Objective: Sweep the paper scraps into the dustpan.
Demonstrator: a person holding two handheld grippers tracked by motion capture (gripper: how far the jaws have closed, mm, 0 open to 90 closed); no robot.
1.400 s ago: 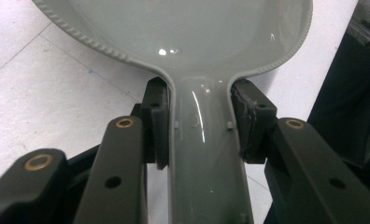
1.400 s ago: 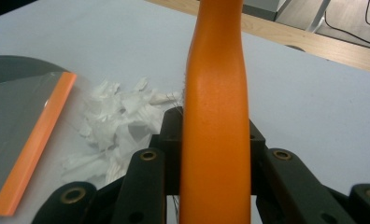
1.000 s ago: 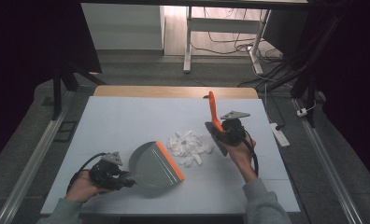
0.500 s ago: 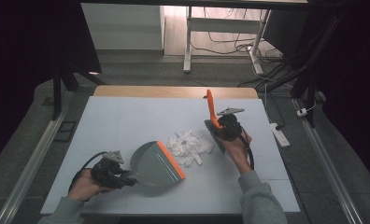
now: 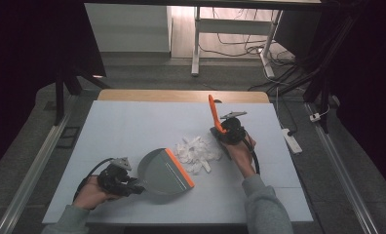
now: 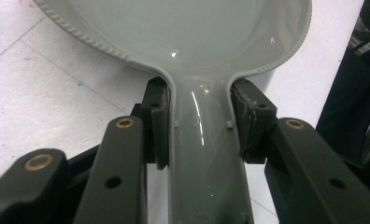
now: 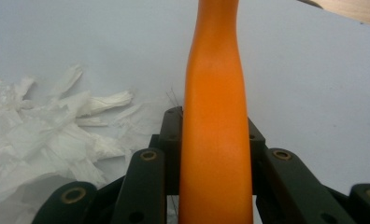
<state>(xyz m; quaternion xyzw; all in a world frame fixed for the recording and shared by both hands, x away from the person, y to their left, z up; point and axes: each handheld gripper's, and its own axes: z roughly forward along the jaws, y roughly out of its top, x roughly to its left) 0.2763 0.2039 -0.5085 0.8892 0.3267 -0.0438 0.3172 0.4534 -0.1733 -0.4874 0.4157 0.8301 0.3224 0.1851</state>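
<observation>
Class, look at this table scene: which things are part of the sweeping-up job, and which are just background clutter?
In the job:
- grey dustpan, handle clamped in the left gripper
- orange-handled brush, clamped in the right gripper
- white paper scraps, between pan and brush

Just lying about:
- power strip on the floor
- cables behind the table

The right gripper (image 5: 223,132) with its orange brush handle (image 5: 214,113) is shifted left, nearer the white paper scraps (image 5: 197,152) than before.
</observation>
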